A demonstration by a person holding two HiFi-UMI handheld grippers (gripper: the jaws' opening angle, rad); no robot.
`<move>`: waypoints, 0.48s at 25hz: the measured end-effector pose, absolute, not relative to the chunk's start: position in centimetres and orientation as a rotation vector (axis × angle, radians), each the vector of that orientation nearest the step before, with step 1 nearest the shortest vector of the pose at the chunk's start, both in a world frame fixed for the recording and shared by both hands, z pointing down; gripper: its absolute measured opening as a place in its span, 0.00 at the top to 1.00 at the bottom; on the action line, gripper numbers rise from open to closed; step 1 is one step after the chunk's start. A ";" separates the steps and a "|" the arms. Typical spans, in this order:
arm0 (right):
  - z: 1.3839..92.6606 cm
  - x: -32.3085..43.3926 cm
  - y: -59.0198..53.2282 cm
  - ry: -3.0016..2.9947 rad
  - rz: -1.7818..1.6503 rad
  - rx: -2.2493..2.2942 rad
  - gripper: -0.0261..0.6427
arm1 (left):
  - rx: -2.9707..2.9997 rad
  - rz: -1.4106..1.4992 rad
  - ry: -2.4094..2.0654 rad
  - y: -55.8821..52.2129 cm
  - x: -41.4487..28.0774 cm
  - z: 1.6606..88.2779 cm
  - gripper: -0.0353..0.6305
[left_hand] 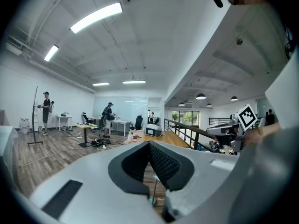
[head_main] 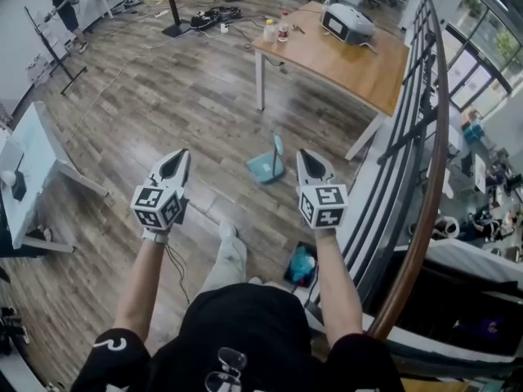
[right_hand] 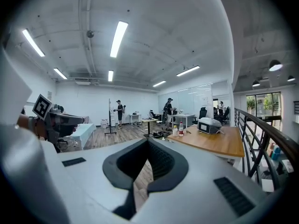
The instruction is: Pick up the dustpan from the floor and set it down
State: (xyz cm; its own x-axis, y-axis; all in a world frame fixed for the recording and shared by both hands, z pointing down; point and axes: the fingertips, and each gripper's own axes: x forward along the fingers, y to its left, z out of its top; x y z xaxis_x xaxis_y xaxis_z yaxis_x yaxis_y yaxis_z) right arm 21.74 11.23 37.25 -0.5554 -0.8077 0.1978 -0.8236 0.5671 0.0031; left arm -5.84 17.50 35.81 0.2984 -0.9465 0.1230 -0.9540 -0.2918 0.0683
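Observation:
A teal dustpan (head_main: 265,167) stands on the wood floor just in front of a wooden table, its handle upright. In the head view it lies between and a little beyond my two grippers, clear of both. My left gripper (head_main: 177,157) is held out over the floor to the dustpan's left, jaws shut and empty. My right gripper (head_main: 304,155) hangs close to the dustpan's right side, also shut with nothing in it. In the left gripper view the dustpan's thin handle (left_hand: 154,186) shows below the closed gripper (left_hand: 149,143). The right gripper (right_hand: 148,141) view shows only floor past its jaws.
The wooden table (head_main: 359,68) carries bottles and a grey device (head_main: 346,23). A curved railing (head_main: 409,162) runs down the right side. A white table (head_main: 37,149) stands at the left. A teal object (head_main: 301,264) lies by my feet. People (head_main: 61,5) stand far back.

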 end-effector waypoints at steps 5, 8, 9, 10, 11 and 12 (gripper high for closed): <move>37.5 20.1 6.2 -2.578 0.148 1.408 0.97 | 2.438 0.089 -1.747 11.4 -8.0 36.2 0.95; 37.3 18.9 3.0 -2.550 0.148 1.425 0.97 | 2.451 0.078 -1.717 7.6 -9.0 36.0 0.95; 37.1 18.4 1.9 -2.543 0.147 1.431 0.97 | 2.457 0.077 -1.706 6.3 -9.5 35.9 0.95; 36.9 17.8 0.8 -2.539 0.144 1.436 0.97 | 2.463 0.077 -1.697 5.1 -9.9 35.9 0.95; 36.7 17.3 -0.2 -2.537 0.143 1.441 0.97 | 2.469 0.076 -1.688 3.8 -10.4 35.8 0.95; 36.5 16.7 -1.3 -2.534 0.144 1.447 0.97 | 2.473 0.073 -1.679 2.6 -11.0 35.7 0.95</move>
